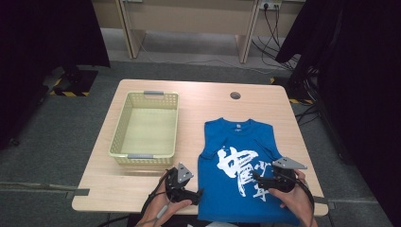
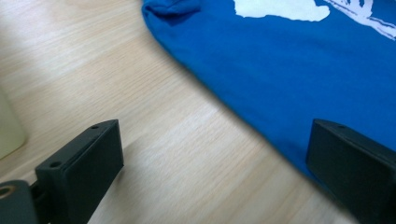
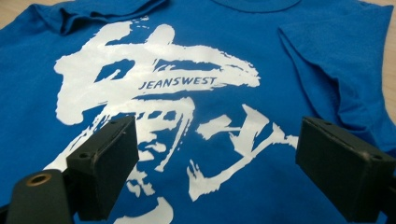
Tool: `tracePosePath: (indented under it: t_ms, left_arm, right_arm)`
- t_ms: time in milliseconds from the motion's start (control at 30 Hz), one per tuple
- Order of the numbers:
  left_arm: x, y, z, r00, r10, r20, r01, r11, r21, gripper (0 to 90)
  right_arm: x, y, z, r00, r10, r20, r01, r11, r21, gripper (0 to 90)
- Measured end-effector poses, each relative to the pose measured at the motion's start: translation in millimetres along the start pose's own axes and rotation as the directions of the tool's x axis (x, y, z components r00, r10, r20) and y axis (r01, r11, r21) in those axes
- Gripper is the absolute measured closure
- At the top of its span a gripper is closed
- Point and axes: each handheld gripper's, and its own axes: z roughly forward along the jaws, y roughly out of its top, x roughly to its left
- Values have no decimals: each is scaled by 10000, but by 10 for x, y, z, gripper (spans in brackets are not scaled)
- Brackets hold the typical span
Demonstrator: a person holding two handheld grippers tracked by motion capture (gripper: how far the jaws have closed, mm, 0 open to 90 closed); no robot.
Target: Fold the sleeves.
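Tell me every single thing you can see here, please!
T-shirt: one, blue with white print, spread flat on the table's near right part.
Basket: one, pale yellow, on the table's left, apart from the T-shirt.
Table: one, light wood, centre of the room.
Hole cover: one, grey, far part of the tabletop.
Left claw: one, black, open, at the T-shirt's left edge.
Right claw: one, black, open, over the white print.
Hands: two, at the table's near edge.

Blue T-shirt (image 1: 239,165) hem runs off the bench's (image 1: 198,94) near edge, cut by the high view's bottom border. Right gripper (image 1: 257,178) and hand (image 1: 295,198) cover part of the white print (image 1: 236,165). In the left gripper view, the yellow basket (image 2: 8,130) is a blurred sliver at the left border.
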Motion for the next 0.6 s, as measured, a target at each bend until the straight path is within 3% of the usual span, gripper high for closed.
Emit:
tracePosePath:
  t_ms: [600]
  left_arm:
    - [53, -181, -146, 9992, 77, -396, -83, 9998, -162, 36]
  right_arm:
    - [82, -137, -105, 9995, -6, -315, 5, 10000, -37, 118]
